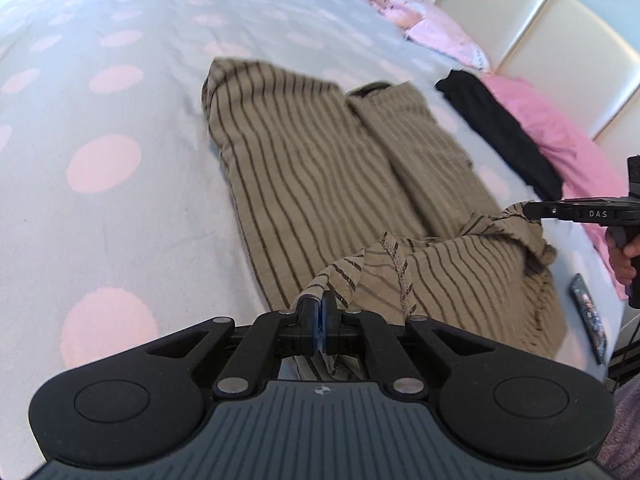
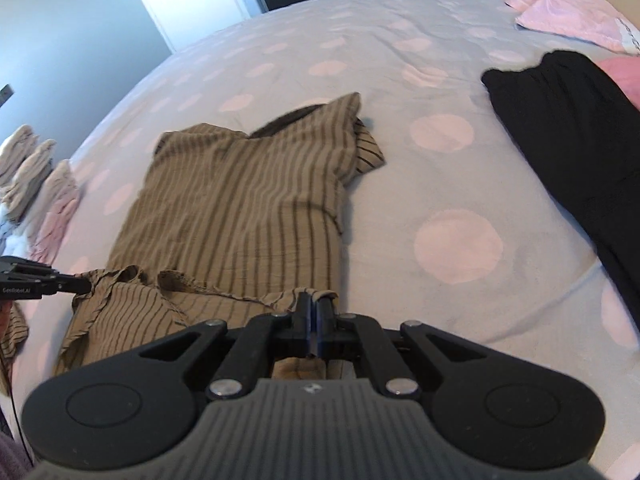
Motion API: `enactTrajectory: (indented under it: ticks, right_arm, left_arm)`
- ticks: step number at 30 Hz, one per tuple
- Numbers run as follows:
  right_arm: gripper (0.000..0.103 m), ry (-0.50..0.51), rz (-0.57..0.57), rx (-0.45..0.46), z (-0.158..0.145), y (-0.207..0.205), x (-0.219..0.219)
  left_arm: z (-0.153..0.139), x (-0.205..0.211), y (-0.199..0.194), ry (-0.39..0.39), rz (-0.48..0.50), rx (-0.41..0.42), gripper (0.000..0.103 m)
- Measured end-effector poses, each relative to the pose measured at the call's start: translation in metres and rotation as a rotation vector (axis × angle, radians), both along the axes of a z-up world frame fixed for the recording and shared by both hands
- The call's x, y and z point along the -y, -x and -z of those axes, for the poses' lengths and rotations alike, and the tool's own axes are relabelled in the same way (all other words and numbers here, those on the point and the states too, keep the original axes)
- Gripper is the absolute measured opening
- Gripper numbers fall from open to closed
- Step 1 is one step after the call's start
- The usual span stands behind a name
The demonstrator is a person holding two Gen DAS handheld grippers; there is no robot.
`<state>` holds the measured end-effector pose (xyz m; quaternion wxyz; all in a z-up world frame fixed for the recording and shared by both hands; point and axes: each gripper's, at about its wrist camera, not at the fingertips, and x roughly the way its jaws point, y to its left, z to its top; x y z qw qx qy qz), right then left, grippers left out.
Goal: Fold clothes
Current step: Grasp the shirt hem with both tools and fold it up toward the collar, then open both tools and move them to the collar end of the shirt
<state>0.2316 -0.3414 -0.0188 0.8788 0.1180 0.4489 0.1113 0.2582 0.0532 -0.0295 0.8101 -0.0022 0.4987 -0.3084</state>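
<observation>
A tan shirt with dark stripes point(image 1: 320, 168) point(image 2: 240, 208) lies lengthwise on the bed, its sides folded in. Its near hem is lifted off the cover and hangs between the two grippers. My left gripper point(image 1: 319, 305) is shut on one corner of that hem. My right gripper point(image 2: 313, 304) is shut on the other corner. In the left wrist view the right gripper point(image 1: 530, 210) shows from the side, pinching the hem, a hand around its handle. The left gripper point(image 2: 82, 284) appears at the left edge of the right wrist view, also clamped on cloth.
The bed cover point(image 1: 120, 120) is pale grey with pink dots. A black garment point(image 2: 568, 152) point(image 1: 500, 136) lies to the right beside pink pillows point(image 1: 560, 136). Folded pale clothes point(image 2: 36, 176) are stacked at the left. A remote control point(image 1: 590, 312) rests near the bed edge.
</observation>
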Motion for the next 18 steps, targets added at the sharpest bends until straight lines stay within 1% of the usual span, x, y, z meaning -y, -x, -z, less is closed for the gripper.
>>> enactTrajectory:
  ticks: [2, 4, 6, 7, 8, 9, 10, 11, 12, 13, 16, 18]
  right_arm:
    - [0.004, 0.011, 0.016, -0.019, 0.008, -0.003, -0.001]
    - [0.006, 0.029, 0.023, -0.037, 0.014, -0.005, -0.005]
    - [0.007, 0.07, 0.011, -0.045, 0.016, -0.004, -0.011]
    - [0.009, 0.08, 0.014, -0.043, 0.015, -0.002, -0.011]
    - [0.013, 0.091, 0.017, -0.041, 0.014, 0.0, -0.011]
    - [0.021, 0.101, 0.02, -0.039, 0.013, 0.002, -0.011]
    - [0.027, 0.108, 0.027, -0.036, 0.011, 0.004, -0.011]
    - [0.033, 0.098, 0.045, -0.033, 0.008, 0.007, -0.008]
    - [0.033, 0.085, 0.056, -0.032, 0.005, 0.01, -0.005]
    - [0.033, 0.075, 0.065, -0.029, 0.002, 0.013, -0.003]
    - [0.033, 0.082, 0.055, -0.004, -0.009, 0.026, -0.004]
    - [0.033, 0.098, 0.026, 0.027, -0.016, 0.039, -0.01]
  left_arm:
    - [0.007, 0.003, -0.003, -0.01, -0.002, -0.004, 0.0]
    - [0.01, 0.005, -0.004, -0.019, -0.01, -0.007, 0.0]
    - [0.011, 0.007, -0.002, -0.033, -0.01, -0.005, 0.0]
    - [0.011, 0.008, 0.0, -0.039, -0.01, -0.001, 0.0]
    - [0.009, 0.007, 0.002, -0.039, -0.016, 0.0, 0.001]
    - [0.007, 0.006, 0.004, -0.037, -0.026, 0.002, 0.004]
    - [0.004, 0.004, 0.006, -0.035, -0.037, 0.003, 0.013]
    - [0.001, 0.002, 0.008, -0.032, -0.047, 0.005, 0.019]
    - [-0.003, -0.001, 0.012, -0.023, -0.056, 0.011, 0.03]
    - [-0.008, -0.004, 0.016, -0.014, -0.065, 0.017, 0.038]
    - [-0.024, -0.01, 0.031, -0.011, -0.094, 0.061, 0.04]
    - [-0.035, -0.013, 0.043, -0.017, -0.099, 0.094, 0.041]
